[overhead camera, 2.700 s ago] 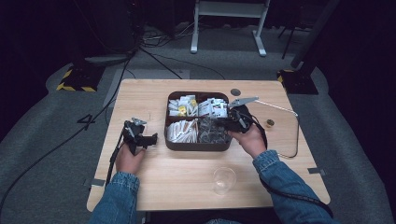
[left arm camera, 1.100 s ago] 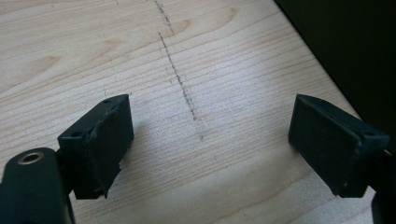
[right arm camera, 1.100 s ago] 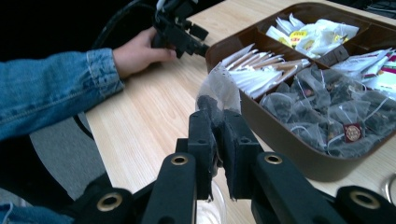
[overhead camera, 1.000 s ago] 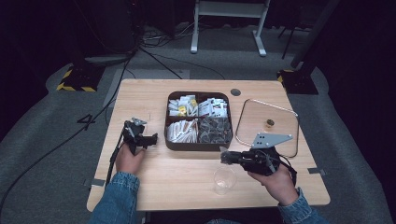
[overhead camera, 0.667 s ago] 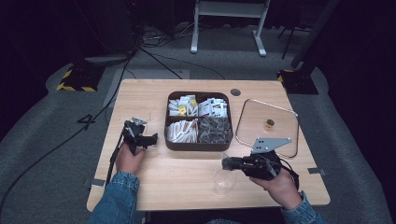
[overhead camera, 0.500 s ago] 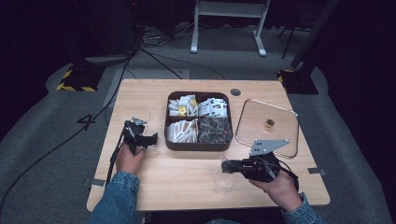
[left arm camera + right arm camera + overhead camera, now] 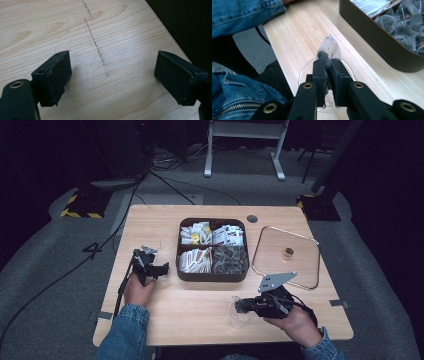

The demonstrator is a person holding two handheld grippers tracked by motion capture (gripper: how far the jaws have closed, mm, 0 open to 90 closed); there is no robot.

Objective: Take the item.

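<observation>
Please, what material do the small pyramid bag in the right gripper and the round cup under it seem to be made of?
The pyramid tea bag looks like thin translucent mesh, nylon or similar: dark leaves show through it. The round clear cup seems glass or clear plastic, glossy: the wooden table shows through its rim. Which one, I cannot tell.

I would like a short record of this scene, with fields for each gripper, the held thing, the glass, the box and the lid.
left gripper: open, over bare table
right gripper: shut on tea bag
tea bag: pinched between the jaws, above the glass
glass: clear, on table near front edge
box: dark, four compartments of packets and tea bags
lid: flat on table, right of box
</observation>
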